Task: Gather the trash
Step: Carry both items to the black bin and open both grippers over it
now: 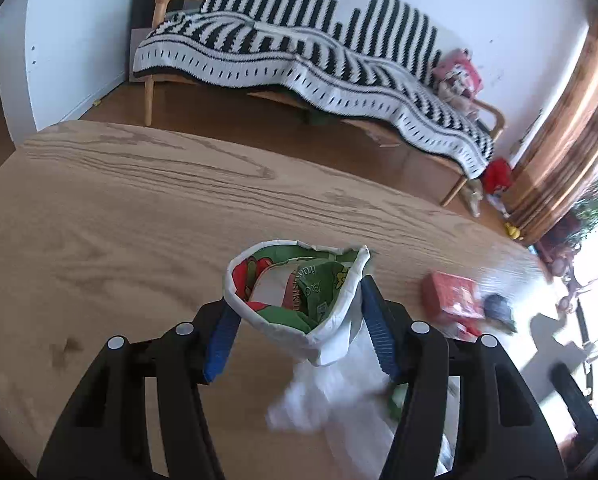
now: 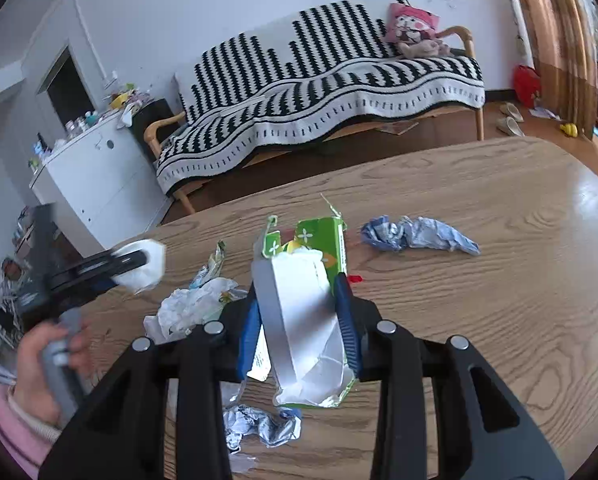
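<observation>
In the left wrist view my left gripper point(image 1: 299, 312) is shut on a white paper cup point(image 1: 295, 292) with green and red wrappers inside, held over the wooden table point(image 1: 119, 208). It also shows in the right wrist view point(image 2: 139, 266) at the left. My right gripper point(image 2: 299, 308) is shut on a torn green carton point(image 2: 303, 312) with a silver lining. A crumpled blue wrapper point(image 2: 417, 236) lies beyond it. A white crumpled plastic bag point(image 2: 191, 306) and a silver foil scrap point(image 2: 259, 426) lie near the carton.
A red box point(image 1: 451, 296) lies on the table to the right in the left wrist view. A sofa with a striped blanket point(image 2: 319, 92) stands behind the table. A white cabinet point(image 2: 91, 176) is at the left.
</observation>
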Available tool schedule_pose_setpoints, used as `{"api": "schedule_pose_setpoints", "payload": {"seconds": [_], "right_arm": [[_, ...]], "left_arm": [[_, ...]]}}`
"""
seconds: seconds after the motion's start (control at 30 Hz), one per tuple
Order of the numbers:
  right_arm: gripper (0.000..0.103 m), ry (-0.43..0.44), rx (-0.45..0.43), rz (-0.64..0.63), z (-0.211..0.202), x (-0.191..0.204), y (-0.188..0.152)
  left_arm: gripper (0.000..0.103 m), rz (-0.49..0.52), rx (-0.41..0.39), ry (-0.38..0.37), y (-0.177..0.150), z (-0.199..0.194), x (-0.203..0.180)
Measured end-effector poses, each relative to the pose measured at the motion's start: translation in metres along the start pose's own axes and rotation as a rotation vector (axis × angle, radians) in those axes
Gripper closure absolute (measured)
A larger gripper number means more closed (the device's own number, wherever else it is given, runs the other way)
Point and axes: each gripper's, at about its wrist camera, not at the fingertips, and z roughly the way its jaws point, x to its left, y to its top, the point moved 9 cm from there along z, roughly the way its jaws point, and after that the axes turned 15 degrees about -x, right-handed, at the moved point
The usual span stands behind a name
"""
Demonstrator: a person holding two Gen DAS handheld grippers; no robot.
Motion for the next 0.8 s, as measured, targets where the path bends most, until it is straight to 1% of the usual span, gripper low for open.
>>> {"api": "schedule_pose_setpoints", "payload": {"seconds": [0.07,0.13,0.27,0.37,0.4,0.43,0.5,0.53,0.6,0.63,0.7,0.77,0.8], "right_arm": [[0.068,0.003,0.008,0.032,-0.002,-0.003,-0.001],[0.068,0.011,0.008,0.044,-0.006,-0.002,-0.002],[0.068,0.028,-0.006,0.013,-0.015,0.006,-0.002],[0.068,0.043,-0.016,0.045,-0.023,0.009,0.003],[0.068,0.046,-0.024,0.06,-0.027,0.008,0.006],[0.068,0.046,-0.047,0.086,-0.036,0.006,0.012],[0.068,0.054,-0.097,0.122,-0.056,0.001,0.026],[0.068,0.061,-0.134,0.144,-0.076,-0.007,0.035],[0.068,0.061,-0.169,0.15,-0.103,-0.02,0.044],[0.068,0.044,-0.191,0.14,-0.124,-0.034,0.051],[0.068,-0.001,-0.229,0.131,-0.168,-0.067,0.06],[0.068,-0.035,-0.246,0.139,-0.204,-0.097,0.06],[0.068,-0.063,-0.249,0.14,-0.228,-0.117,0.057]], "left_arm": [[0.046,0.003,-0.012,-0.024,-0.007,-0.027,-0.006],[0.046,0.02,-0.025,-0.03,-0.018,-0.049,-0.008],[0.046,-0.009,-0.015,-0.069,-0.043,-0.078,-0.01],[0.046,0.006,-0.036,-0.12,-0.049,-0.098,-0.029],[0.046,0.023,-0.043,-0.141,-0.051,-0.105,-0.041],[0.046,0.049,-0.041,-0.178,-0.057,-0.113,-0.06],[0.046,0.094,-0.021,-0.241,-0.071,-0.128,-0.092],[0.046,0.114,-0.012,-0.267,-0.077,-0.134,-0.106],[0.046,0.173,0.016,-0.342,-0.093,-0.149,-0.148],[0.046,0.19,0.026,-0.368,-0.098,-0.153,-0.162],[0.046,0.26,0.072,-0.439,-0.121,-0.165,-0.205],[0.046,0.339,0.159,-0.521,-0.157,-0.177,-0.251],[0.046,0.36,0.194,-0.551,-0.175,-0.183,-0.269]]}}
